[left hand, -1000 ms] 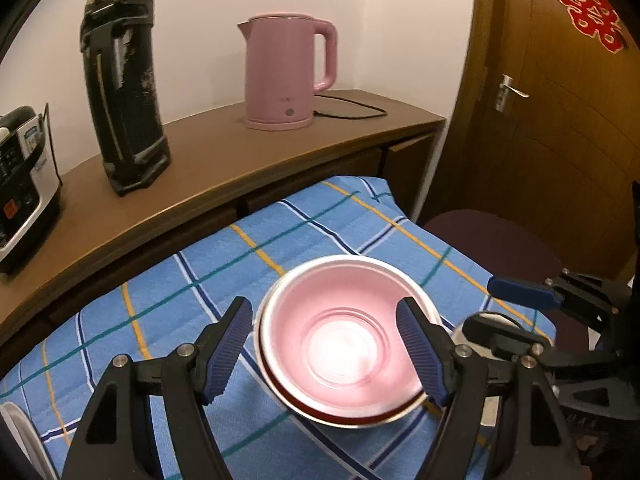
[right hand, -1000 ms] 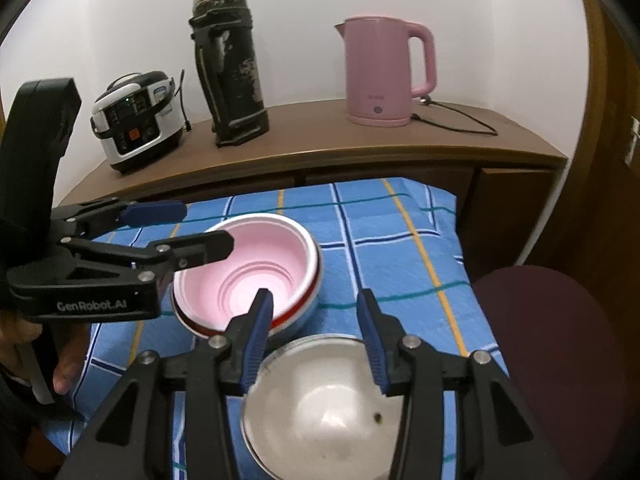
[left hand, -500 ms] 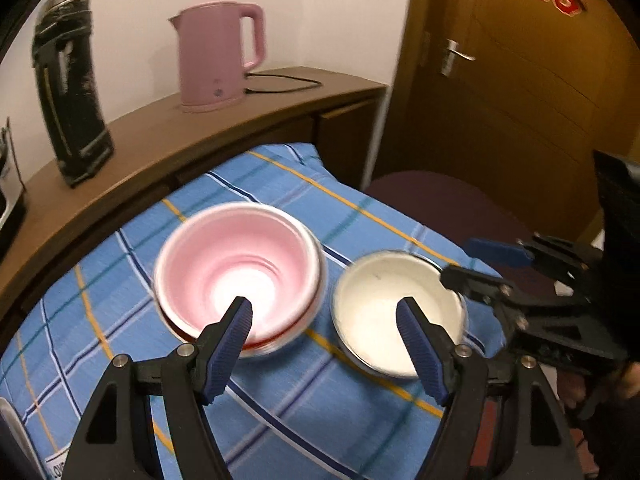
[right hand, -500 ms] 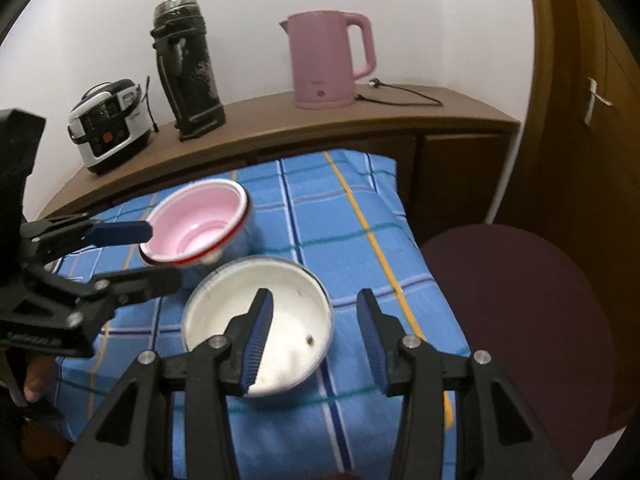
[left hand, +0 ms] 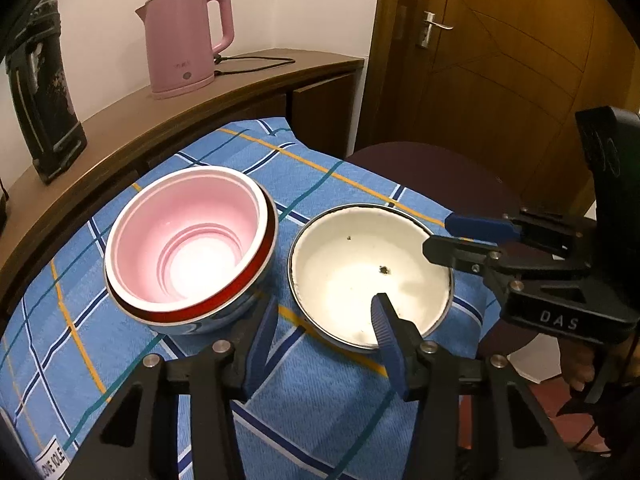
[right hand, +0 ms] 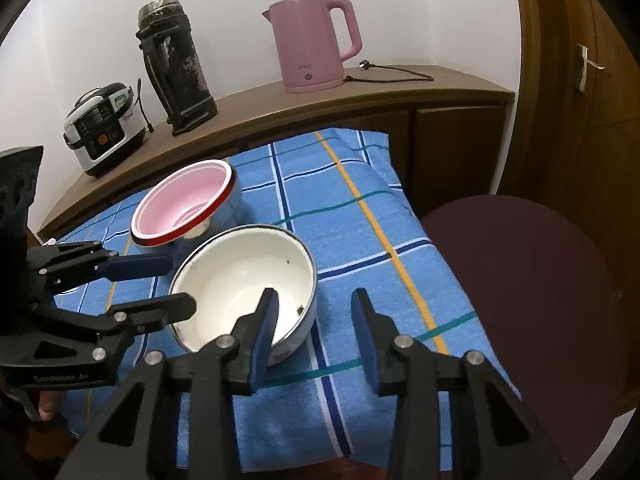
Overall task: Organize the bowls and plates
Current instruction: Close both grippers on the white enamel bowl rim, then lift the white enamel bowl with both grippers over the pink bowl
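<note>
Here, the white enamel bowl (left hand: 370,276) sits on the blue checked cloth (left hand: 328,400), and everything else is easiest placed from it. Just beside it, on the side towards the wooden counter (right hand: 360,98), stands the pink bowl (left hand: 188,240), nested in a red-rimmed steel bowl (left hand: 224,300); the two stacks look close to touching, though I cannot tell whether they do.

The left gripper (left hand: 320,336) straddles the white bowl's near rim: one finger stands inside the bowl, the other outside, in the gap towards the steel bowl. Its jaws have just been closing, with the rim between them, but the pads are not yet pressing on it.

The right gripper (right hand: 314,320) comes at the same bowl from the opposite side. One finger dips inside the bowl and the other stands outside over the cloth; its jaws have also just been closing, with the wall between them, still with a visible gap.

Beyond the bowl's far side from the counter stands a dark round chair (right hand: 532,280).
</note>
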